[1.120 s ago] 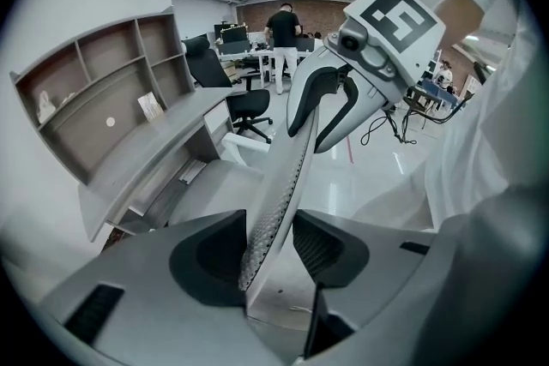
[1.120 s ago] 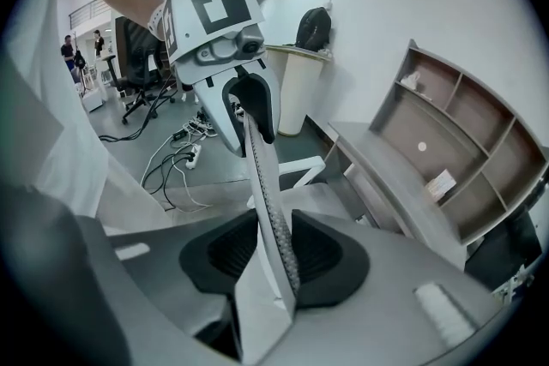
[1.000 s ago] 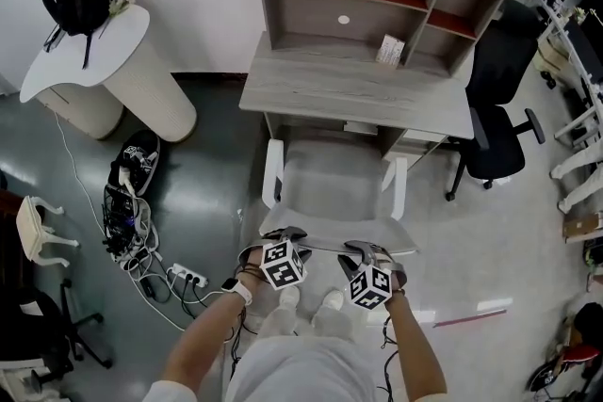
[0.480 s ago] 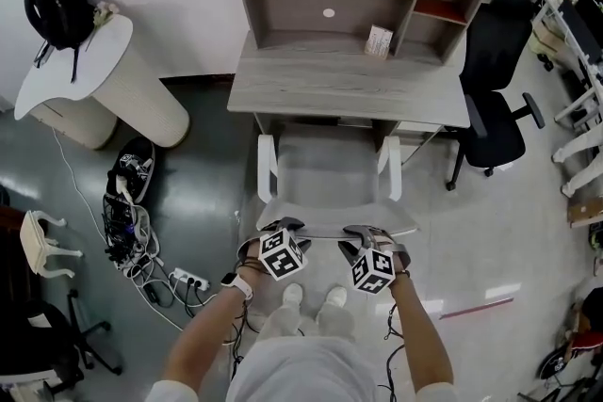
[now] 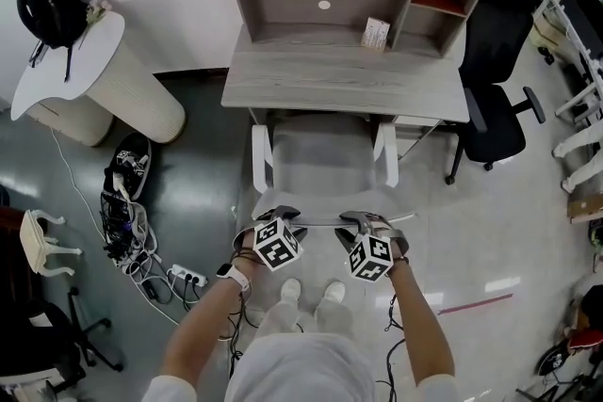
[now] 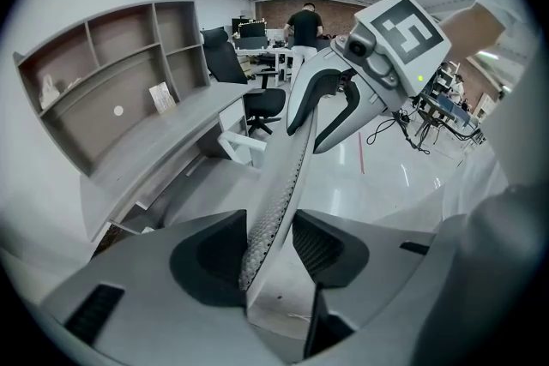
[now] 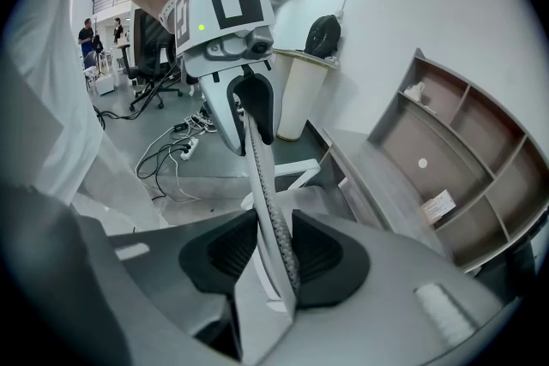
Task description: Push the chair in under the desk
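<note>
Seen from above, a person stands behind a pale chair (image 5: 325,167). The left tongs (image 5: 280,216) and right tongs (image 5: 359,220) are each clamped on the top edge of its mesh backrest, side by side. The chair faces the grey desk (image 5: 349,82), with the front of its seat and its armrest tips at the desk's front edge and its backrest out over the floor. A shelf unit (image 5: 325,3) stands on the desk against the wall, and a black office chair (image 5: 495,108) stands to the right.

The floor (image 5: 513,245) is carrying the desk (image 5: 344,82) at the far side, the chair (image 5: 320,160) standing just nearer, cables (image 5: 122,221) lying left, a black chair (image 5: 490,99) standing right.
</note>
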`<action>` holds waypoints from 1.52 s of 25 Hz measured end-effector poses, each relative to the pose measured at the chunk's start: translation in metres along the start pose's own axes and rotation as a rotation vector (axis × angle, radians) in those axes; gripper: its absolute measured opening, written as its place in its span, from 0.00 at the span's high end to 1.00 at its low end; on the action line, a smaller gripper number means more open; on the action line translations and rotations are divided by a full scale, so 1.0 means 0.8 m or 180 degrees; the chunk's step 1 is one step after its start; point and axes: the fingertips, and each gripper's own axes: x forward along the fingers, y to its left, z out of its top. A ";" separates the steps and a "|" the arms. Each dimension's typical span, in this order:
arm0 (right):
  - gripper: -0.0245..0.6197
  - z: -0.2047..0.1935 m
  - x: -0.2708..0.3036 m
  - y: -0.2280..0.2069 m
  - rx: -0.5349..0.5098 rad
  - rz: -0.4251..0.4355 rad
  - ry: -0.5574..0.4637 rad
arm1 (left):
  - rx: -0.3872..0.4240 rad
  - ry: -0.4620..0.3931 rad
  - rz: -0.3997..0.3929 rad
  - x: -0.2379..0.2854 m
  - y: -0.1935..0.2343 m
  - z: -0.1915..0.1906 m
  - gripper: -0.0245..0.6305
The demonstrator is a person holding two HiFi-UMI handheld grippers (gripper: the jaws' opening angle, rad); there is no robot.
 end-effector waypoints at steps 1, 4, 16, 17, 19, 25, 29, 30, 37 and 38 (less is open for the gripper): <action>0.75 0.001 0.001 -0.002 0.0003 0.0003 -0.0001 | 0.0008 -0.0008 0.0009 0.000 0.002 0.000 0.70; 0.75 0.005 0.005 -0.009 0.0017 0.0000 -0.0008 | 0.0044 -0.0035 0.0062 0.000 0.012 0.002 0.70; 0.75 0.022 0.031 -0.054 0.0232 0.0068 0.0075 | 0.0216 -0.0134 0.0178 0.006 0.071 0.012 0.70; 0.75 0.024 0.034 -0.057 0.0242 0.0057 0.0079 | 0.0240 -0.0148 0.0190 0.006 0.075 0.012 0.70; 0.75 0.030 0.040 -0.061 0.0243 0.0023 0.0067 | 0.0274 -0.0154 0.0204 0.005 0.084 0.009 0.70; 0.75 0.040 0.050 -0.080 0.0193 -0.0063 0.0051 | 0.0316 -0.0183 0.0243 0.004 0.109 0.013 0.70; 0.75 0.040 0.058 -0.097 0.0176 -0.0101 0.0042 | 0.0331 -0.0190 0.0262 0.010 0.126 0.019 0.70; 0.75 0.040 0.060 -0.102 0.0179 -0.0098 0.0044 | 0.0334 -0.0189 0.0268 0.011 0.131 0.021 0.70; 0.75 0.044 0.075 -0.141 0.0154 -0.0153 0.0043 | 0.0343 -0.0180 0.0284 0.021 0.169 0.037 0.70; 0.75 0.045 0.078 -0.146 0.0153 -0.0157 0.0043 | 0.0353 -0.0183 0.0295 0.022 0.174 0.038 0.70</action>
